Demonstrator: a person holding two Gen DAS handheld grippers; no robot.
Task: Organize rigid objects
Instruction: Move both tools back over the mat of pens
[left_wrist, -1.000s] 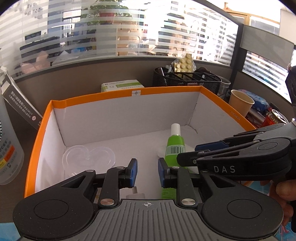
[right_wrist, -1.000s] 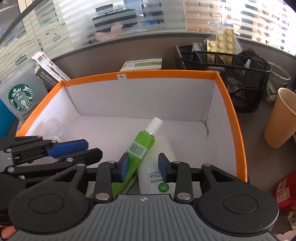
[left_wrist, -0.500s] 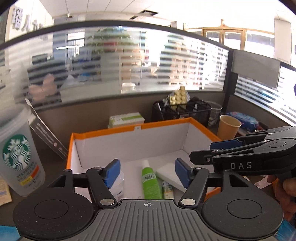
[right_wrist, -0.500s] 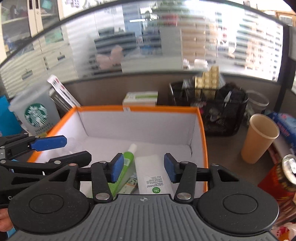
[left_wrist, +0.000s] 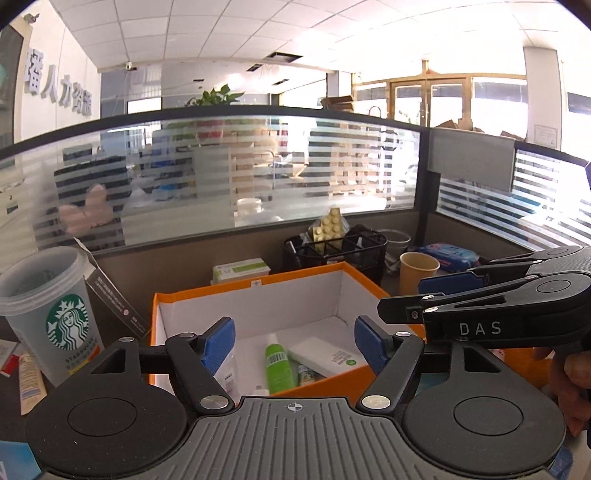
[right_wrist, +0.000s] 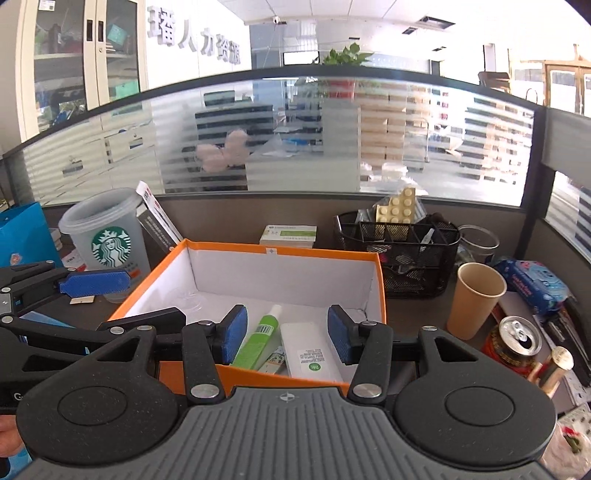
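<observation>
An orange box with a white inside (left_wrist: 255, 283) (right_wrist: 280, 252) stands on the desk. In it lie a green tube (left_wrist: 277, 363) (right_wrist: 258, 339), a flat white box (left_wrist: 325, 356) (right_wrist: 310, 352), a small carton (right_wrist: 274, 361) and a clear plastic item (right_wrist: 190, 297). My left gripper (left_wrist: 294, 341) is open and empty, held above and in front of the box. My right gripper (right_wrist: 283, 334) is open and empty, beside the left one, also above the box's near edge.
A Starbucks cup (left_wrist: 55, 314) (right_wrist: 107, 240) stands left of the box. A black mesh organizer (right_wrist: 399, 251), a paper cup (right_wrist: 476, 299), a can (right_wrist: 515, 338) and a blue wipes pack (right_wrist: 535, 280) sit to the right. A green-white carton (right_wrist: 288, 234) lies behind the box.
Both grippers have pulled up and back out of the box and opened wide. The box now looks smaller and farther away.
</observation>
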